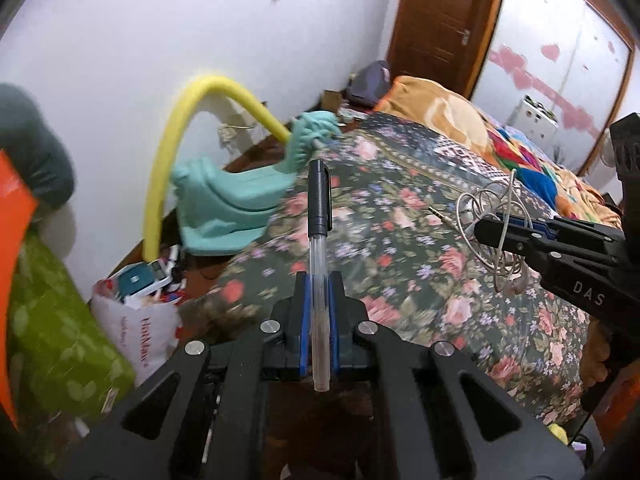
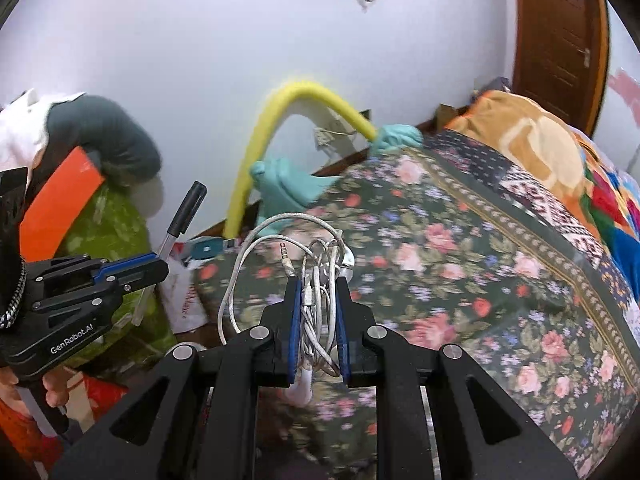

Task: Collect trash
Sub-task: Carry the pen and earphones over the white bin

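Note:
My left gripper (image 1: 319,280) is shut on a clear pen with a black cap (image 1: 319,216), which points forward over the edge of the floral bedspread (image 1: 420,240). The pen also shows in the right wrist view (image 2: 178,228), held by the left gripper (image 2: 158,266). My right gripper (image 2: 318,284) is shut on a tangled white earphone cable (image 2: 316,276) with its jack sticking up. The cable also shows in the left wrist view (image 1: 496,224), held by the right gripper (image 1: 486,232) above the bed. A white plastic bag (image 1: 136,320) full of rubbish stands on the floor beside the bed.
A teal plastic toy seat (image 1: 224,208) with a yellow foam tube (image 1: 172,152) stands by the wall. A green bundle (image 1: 52,336) and an orange object (image 1: 12,216) lie at the left. Blankets (image 1: 460,120) are piled at the far end of the bed, before a brown door (image 1: 440,20).

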`<state>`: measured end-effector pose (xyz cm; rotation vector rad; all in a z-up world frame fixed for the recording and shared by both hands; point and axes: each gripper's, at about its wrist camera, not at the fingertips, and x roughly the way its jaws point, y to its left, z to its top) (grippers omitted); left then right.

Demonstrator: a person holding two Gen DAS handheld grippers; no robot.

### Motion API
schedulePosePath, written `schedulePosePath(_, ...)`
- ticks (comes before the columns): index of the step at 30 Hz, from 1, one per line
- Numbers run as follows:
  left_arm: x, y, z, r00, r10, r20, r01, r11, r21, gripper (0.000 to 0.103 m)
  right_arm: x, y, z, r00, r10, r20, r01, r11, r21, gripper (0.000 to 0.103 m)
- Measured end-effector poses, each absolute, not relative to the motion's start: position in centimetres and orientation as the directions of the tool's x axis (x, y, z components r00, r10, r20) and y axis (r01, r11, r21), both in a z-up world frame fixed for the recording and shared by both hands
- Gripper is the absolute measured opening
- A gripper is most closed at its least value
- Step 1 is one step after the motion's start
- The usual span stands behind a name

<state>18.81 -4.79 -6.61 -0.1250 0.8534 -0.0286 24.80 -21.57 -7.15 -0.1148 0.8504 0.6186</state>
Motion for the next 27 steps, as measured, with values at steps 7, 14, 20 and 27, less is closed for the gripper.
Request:
schedulePosePath(7, 13.3, 0.4, -7.3, 0.647, 0.023, -0.762, -0.167, 0.980, -0.111, 0.007, 22.2, -15.9, -7.5, 0.421, 0.534, -0.733, -0.665, 0.732, 0.151, 0.014)
schedulePosePath(14, 9.2, 5.2, -10.1, 0.583, 0.101, -0.806, -0.307, 0.946, -0.103, 0.007, 19.4, -9.4, -9.2, 0.309, 0.581, -0.752, -0.768, 0.619, 0.163, 0.014)
schedulePosePath(20, 6.5, 8.5, -13.6, 0.506, 0.129, -0.853, -0.399, 0.912, -0.099, 0.007, 17.1, -4.2, -12.2, 0.197, 0.573, -0.795, -0.828, 0.532, 0.178, 0.014)
schedulePosePath(27, 4.1, 11.0, -18.7, 0.412, 0.104, -0.905, -0.448, 0.888, -0.102, 0.007, 15.2, 1.1, -16.8, 0.076, 0.507, -0.859, -0.866, 0.461, 0.195, 0.014)
